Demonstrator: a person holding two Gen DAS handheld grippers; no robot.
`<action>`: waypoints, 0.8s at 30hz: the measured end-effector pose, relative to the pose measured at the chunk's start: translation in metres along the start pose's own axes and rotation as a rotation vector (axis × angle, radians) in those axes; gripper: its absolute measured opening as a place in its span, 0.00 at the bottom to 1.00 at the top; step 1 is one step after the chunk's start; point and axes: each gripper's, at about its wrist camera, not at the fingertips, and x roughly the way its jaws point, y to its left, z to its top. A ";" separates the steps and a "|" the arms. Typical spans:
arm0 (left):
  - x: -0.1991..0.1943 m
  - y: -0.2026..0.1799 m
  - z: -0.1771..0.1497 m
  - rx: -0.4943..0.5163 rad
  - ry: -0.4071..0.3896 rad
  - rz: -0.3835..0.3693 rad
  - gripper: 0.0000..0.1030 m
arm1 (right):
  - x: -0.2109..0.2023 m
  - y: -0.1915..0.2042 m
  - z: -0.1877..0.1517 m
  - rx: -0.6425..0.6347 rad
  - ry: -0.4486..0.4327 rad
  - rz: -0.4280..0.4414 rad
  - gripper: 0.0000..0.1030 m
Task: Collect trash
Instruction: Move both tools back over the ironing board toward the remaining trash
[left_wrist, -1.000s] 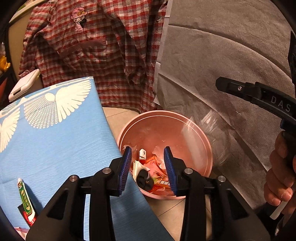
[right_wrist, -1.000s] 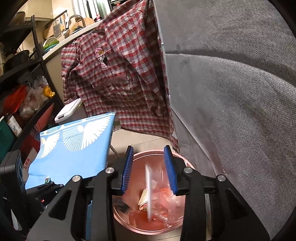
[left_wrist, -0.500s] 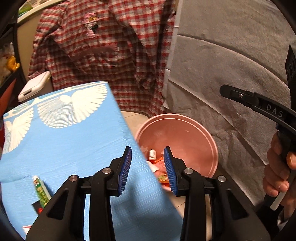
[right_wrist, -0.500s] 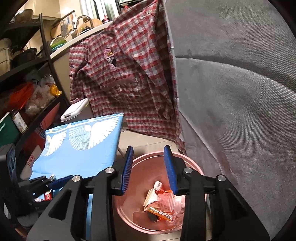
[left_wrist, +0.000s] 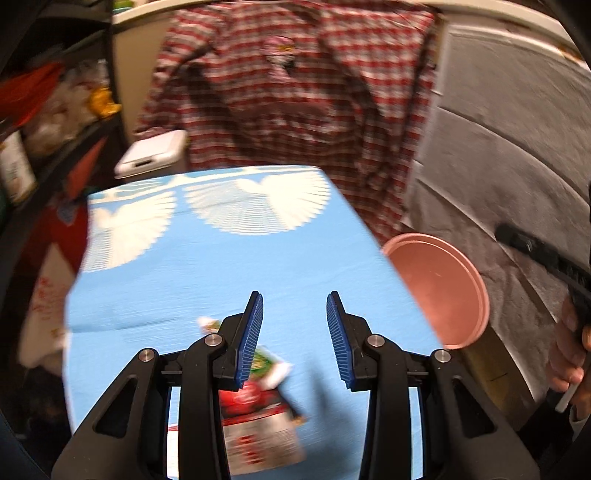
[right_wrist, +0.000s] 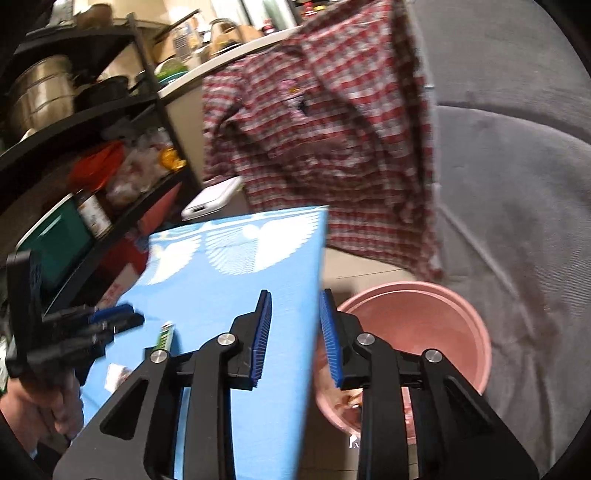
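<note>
1. Trash on the blue-covered desk (left_wrist: 221, 266): a red-and-white wrapper (left_wrist: 258, 428) and a green-and-white sachet (left_wrist: 264, 363) lying flat just under the left gripper (left_wrist: 294, 341), blurred, print unreadable.
2. From the right wrist view, a green tube-like piece (right_wrist: 165, 336) on the same cloth, just beside the left gripper's blue tips.
3. Pink bucket (right_wrist: 417, 332) on the floor beside the desk's right edge, scraps of trash low inside it, partly hidden behind the right gripper (right_wrist: 295, 339).
4. Left gripper: jaws apart, nothing between them, hovering above the cloth over the wrapper.
5. Right gripper: jaws closing, nothing between them, only the cloth's edge and the bucket rim showing behind the gap.
6. Desk cloth light blue, printed with white fan-shaped wings at its far end.
7. Beyond the desk, a red-and-white plaid shirt (left_wrist: 303, 99) hanging down, with a white flat device (left_wrist: 151, 153) lying at its left.
8. Grey upholstered sofa (right_wrist: 517, 184) filling the right side, bucket close against it.
9. Dark shelving (right_wrist: 74, 122) at left holding steel pots, a jar, bags and a green box.
10. Tiled floor (right_wrist: 354, 269) showing between desk, shirt and bucket.
</note>
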 end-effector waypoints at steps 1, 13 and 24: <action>-0.006 0.011 0.001 -0.017 -0.002 0.013 0.35 | 0.003 0.009 -0.002 -0.012 0.006 0.019 0.27; -0.066 0.106 -0.008 -0.179 -0.041 0.066 0.35 | 0.042 0.125 -0.031 -0.220 0.083 0.245 0.40; -0.106 0.154 -0.013 -0.237 -0.082 0.060 0.35 | 0.082 0.196 -0.074 -0.516 0.233 0.393 0.77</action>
